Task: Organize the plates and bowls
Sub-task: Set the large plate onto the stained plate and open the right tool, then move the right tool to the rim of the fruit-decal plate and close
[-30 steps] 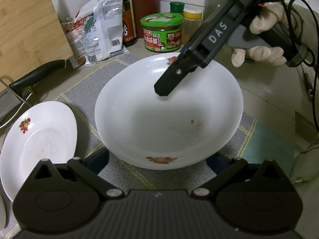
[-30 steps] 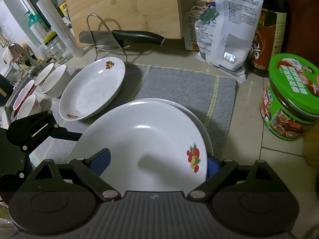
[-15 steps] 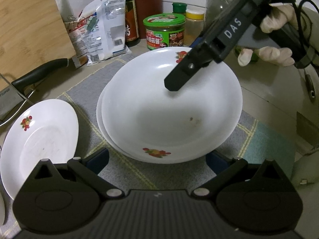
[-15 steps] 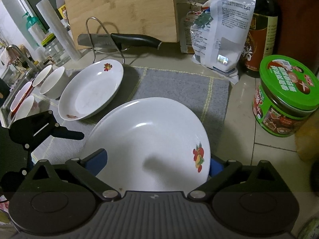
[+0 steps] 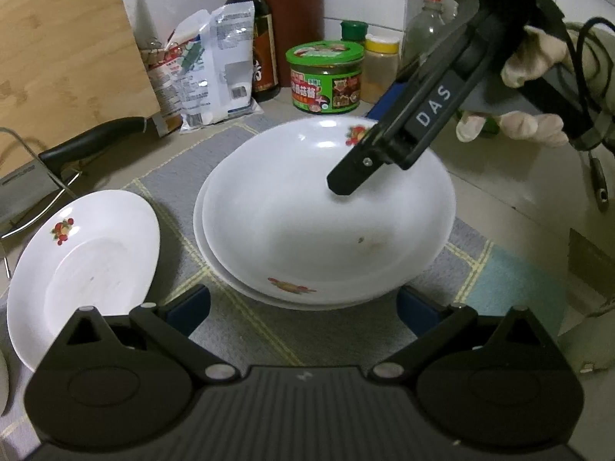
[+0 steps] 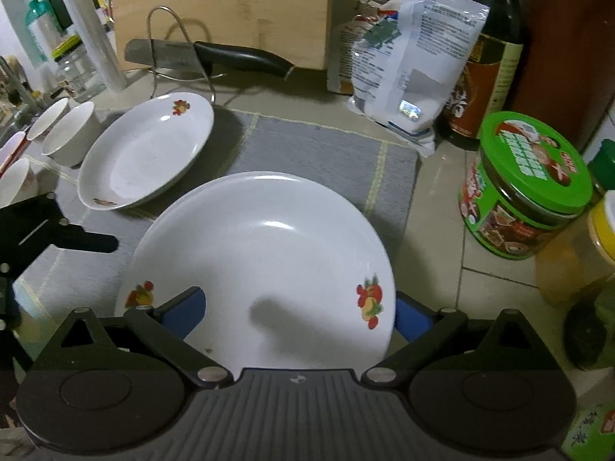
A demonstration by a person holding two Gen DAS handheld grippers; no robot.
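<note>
Two white plates with fruit prints lie stacked on the grey mat (image 5: 238, 330): the top plate (image 5: 307, 230) (image 6: 269, 261) rests in the lower plate (image 5: 209, 265). My right gripper (image 6: 298, 313) hangs over the stack's far rim. Its jaws are opening, and the top plate's edge lies between the blue pads (image 6: 184, 309) without being pressed. One of its black fingers (image 5: 346, 182) hovers above the plate's middle. My left gripper (image 5: 301, 307) stands open just short of the stack's near rim, empty. A third plate (image 5: 84, 261) (image 6: 146, 153) sits alone at the mat's left.
Behind the mat stand a green-lidded jar (image 5: 324, 77), a dark sauce bottle (image 5: 255, 38), a white packet (image 5: 207, 73) and a wooden cutting board (image 5: 65, 57). A knife (image 6: 230, 55) rests on a wire rack. Small white bowls (image 6: 73, 134) sit past the lone plate.
The top plate came down from a tilt and now sits flat in the lower plate. The right gripper's jaws spread wider and its finger rose slightly off the plate.
</note>
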